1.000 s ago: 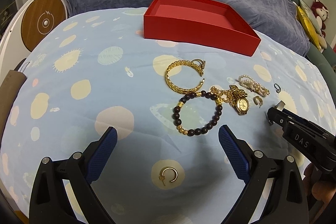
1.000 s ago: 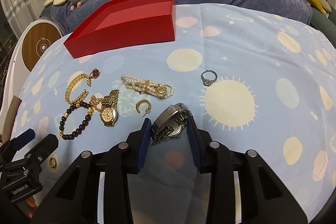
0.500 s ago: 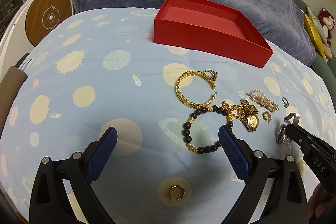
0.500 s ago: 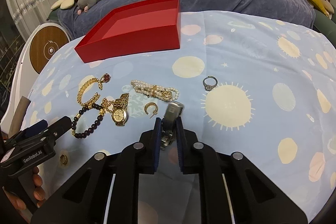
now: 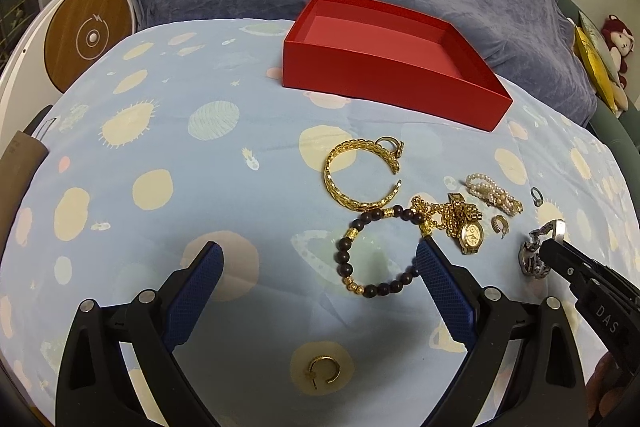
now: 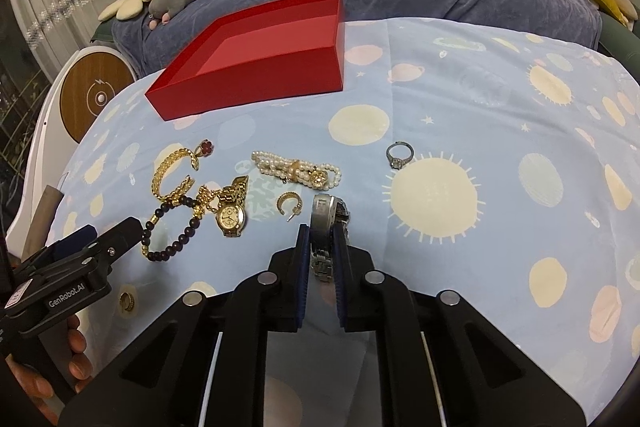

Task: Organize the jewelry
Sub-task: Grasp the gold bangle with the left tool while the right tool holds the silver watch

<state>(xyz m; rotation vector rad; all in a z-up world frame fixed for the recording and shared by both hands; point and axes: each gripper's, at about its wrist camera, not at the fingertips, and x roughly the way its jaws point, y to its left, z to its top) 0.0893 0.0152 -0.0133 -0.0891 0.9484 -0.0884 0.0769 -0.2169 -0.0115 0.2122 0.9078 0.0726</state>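
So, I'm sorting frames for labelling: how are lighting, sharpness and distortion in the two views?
Left wrist view: dim, even light, sharp on the beaded bracelet, soft shadows; fisheye bends the red box; dark corners. Right wrist view: same dim light, small glare on the silver watch clamped in the right gripper; edges curve and darken.

"GenRobot.AI" in white on the left gripper (image 6: 76,239). "DAS" in white on the black body of the right gripper (image 5: 560,255).

The right gripper (image 6: 321,245) points steeply down, its blue pads (image 6: 303,247) clamped on a watch (image 6: 326,223), while the left gripper (image 5: 318,261) hovers with jaws spread wide
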